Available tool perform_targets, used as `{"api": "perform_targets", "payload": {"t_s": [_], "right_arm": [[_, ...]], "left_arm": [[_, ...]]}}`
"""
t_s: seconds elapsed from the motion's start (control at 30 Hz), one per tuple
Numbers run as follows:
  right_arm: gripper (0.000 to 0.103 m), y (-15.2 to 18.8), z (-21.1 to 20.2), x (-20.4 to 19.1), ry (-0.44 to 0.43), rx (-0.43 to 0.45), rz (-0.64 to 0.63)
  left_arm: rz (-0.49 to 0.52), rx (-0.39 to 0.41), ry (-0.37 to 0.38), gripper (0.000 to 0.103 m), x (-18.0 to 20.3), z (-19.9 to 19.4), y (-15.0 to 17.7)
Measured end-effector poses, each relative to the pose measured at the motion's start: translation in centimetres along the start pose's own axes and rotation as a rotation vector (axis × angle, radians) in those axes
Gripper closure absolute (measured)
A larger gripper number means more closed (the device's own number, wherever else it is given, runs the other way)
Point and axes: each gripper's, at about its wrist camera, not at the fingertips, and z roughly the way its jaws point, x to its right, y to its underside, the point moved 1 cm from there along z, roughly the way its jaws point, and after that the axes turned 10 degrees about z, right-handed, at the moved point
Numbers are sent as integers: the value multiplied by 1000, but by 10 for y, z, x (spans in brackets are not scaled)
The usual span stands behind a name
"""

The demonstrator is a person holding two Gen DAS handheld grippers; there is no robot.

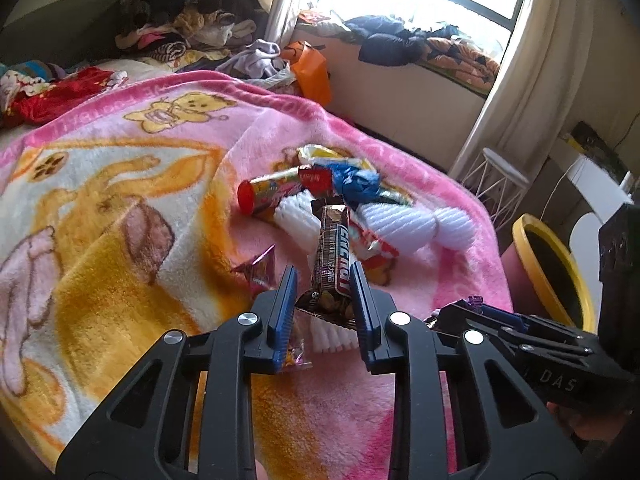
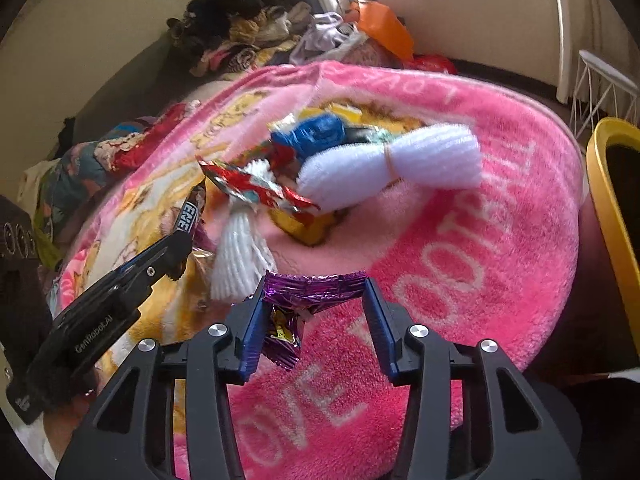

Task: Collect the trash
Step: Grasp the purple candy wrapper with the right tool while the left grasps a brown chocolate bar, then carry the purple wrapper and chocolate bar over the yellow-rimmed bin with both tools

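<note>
Both wrist views look forward, low and close over the pink blanket [image 1: 132, 184]; both share the wrapper pile [image 2: 320, 152].

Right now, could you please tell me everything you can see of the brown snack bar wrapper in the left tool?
The brown snack bar wrapper is long, glossy and foil-like, with white block lettering and crimped ends. It sits lengthwise between the blue pads of the left tool, which close on its near end, and it points away toward the pile of wrappers. The far end is lifted above the pink blanket. It looks flattened, probably empty. From the right wrist only its lettered end shows.
</note>
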Motion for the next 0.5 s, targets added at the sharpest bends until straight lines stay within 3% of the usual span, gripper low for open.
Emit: {"api": "perform_targets", "payload": {"t_s": [0.5], "right_arm": [[59,-18,-50,5,-18,175,-44]], "left_arm": [[6,90,34,83,17,-32,-26]]}}
